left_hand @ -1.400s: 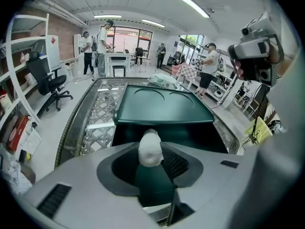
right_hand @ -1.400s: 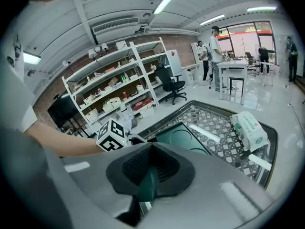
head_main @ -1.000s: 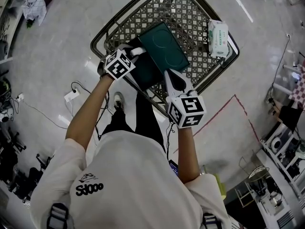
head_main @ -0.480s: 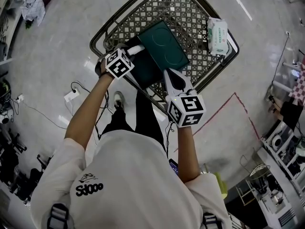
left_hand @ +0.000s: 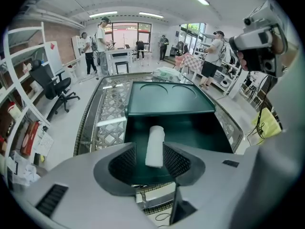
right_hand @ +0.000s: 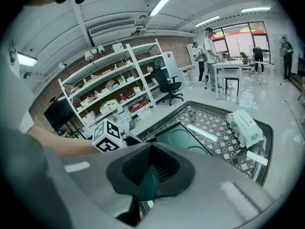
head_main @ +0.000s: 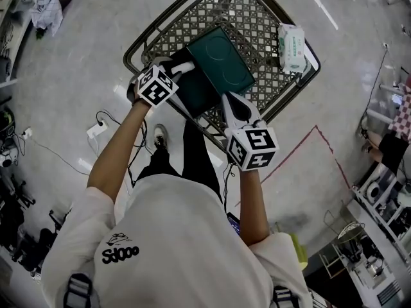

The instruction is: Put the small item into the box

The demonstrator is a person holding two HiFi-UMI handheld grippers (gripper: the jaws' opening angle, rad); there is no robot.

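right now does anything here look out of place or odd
Nothing spilled or damaged. Only the wipes pack looks off: it lies askew at the far rim of the table. The white roll is inside the open green box.

Lab, stocked shelving (right_hand: 112,87), office chair (right_hand: 169,87)

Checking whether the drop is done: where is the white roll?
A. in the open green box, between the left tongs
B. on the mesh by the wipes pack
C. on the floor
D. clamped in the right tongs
A: the white roll lies in the green box between the left tongs, whose jaws have just been opening, with a gap beside it.
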